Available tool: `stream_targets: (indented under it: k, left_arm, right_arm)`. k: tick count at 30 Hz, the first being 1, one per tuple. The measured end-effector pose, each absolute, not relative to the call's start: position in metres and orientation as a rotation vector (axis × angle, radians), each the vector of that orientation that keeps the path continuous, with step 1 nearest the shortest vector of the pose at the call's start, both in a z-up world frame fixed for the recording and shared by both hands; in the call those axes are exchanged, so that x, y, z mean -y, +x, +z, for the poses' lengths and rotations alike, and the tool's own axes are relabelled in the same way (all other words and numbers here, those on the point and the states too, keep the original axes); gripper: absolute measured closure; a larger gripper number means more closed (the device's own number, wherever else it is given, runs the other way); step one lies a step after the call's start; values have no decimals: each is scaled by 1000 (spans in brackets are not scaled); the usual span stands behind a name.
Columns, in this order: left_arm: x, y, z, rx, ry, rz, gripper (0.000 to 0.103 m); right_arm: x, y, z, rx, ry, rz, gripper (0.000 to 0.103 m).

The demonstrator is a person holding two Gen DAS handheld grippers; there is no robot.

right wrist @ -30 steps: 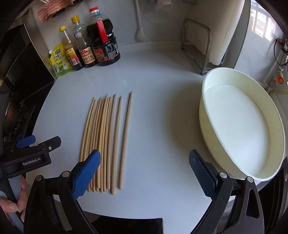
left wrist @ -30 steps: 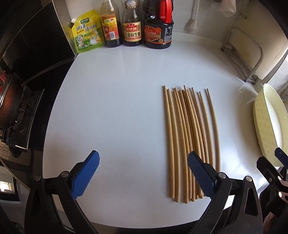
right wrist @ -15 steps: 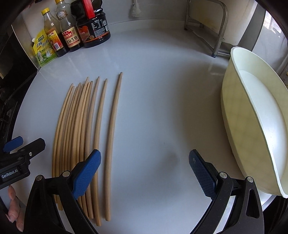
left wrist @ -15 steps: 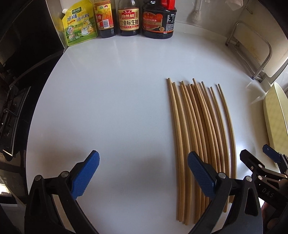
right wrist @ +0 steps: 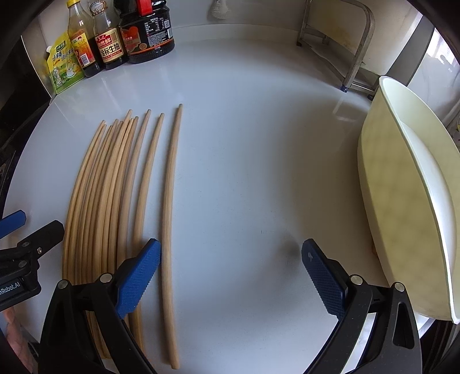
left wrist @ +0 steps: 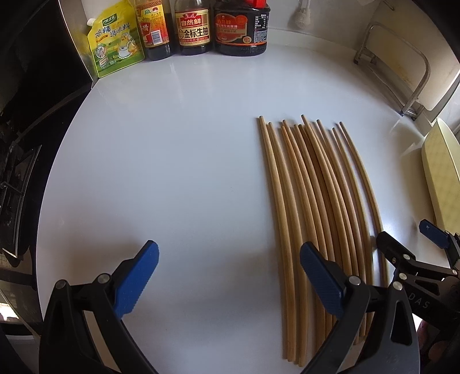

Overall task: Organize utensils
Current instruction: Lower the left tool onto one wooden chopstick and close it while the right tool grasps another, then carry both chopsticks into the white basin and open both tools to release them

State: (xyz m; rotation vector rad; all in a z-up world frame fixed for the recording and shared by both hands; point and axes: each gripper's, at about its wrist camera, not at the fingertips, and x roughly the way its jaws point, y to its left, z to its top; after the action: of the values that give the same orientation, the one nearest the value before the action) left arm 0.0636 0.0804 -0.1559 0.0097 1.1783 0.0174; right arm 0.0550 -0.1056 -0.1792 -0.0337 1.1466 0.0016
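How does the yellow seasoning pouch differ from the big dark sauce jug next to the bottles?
The yellow seasoning pouch is a soft, bright packet with a corner spout at the row's left end; the dark sauce jug is rigid, wider, red-labelled, at the right end. Both stand against the back wall.

Near ends of the chopsticks [left wrist: 304, 201] hidden behind the left gripper [left wrist: 228, 276] finger. Bottle [left wrist: 241, 27] tops cropped at the top edge. Basin [right wrist: 402, 201] runs off the right edge. Person's hand [right wrist: 13, 330] barely in view, mostly cut off at lower left.
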Motion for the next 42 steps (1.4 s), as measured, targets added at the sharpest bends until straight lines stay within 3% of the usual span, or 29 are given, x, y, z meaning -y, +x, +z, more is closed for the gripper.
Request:
stream_targets:
  k: [18,21,24,26,28,29,31,33,42]
  left_arm:
    - [-87,68,-168,-1193,19,51,5]
    - [-88,68,-168,-1185,3,40,9]
    - [-80,67,-164,-1179,7,-12,29]
    - [-73,67,-161,-1170,26,-42,48]
    - [-66,65,-159,-1166,37,-66,62]
    - [-63,65,-158,-1165,41,-76,74]
    - [-59,64,-157,-1172,43,-96,95]
    - [-57,64,-157,-1183,42,-102,96]
    - [-66,60,-143,-1207,14,-105,96]
  right_arm:
    - [103,54,-178,-1102,-78,-5,9]
    - [99,54,-177,-1084,-105,5,11]
    - [95,54,-176,-1074,-118,41,22]
    - [93,53,-175,-1076,-116,68,31]
    - [90,54,-173,-1085,-104,106,48]
    - [89,54,-172,-1091,-99,128,54]
    - [83,54,-171,-1096,-120,156,76]
    - [76,55,-170,-1108,-139,175,96]
    - [86,54,-155,-1133,-17,189,97]
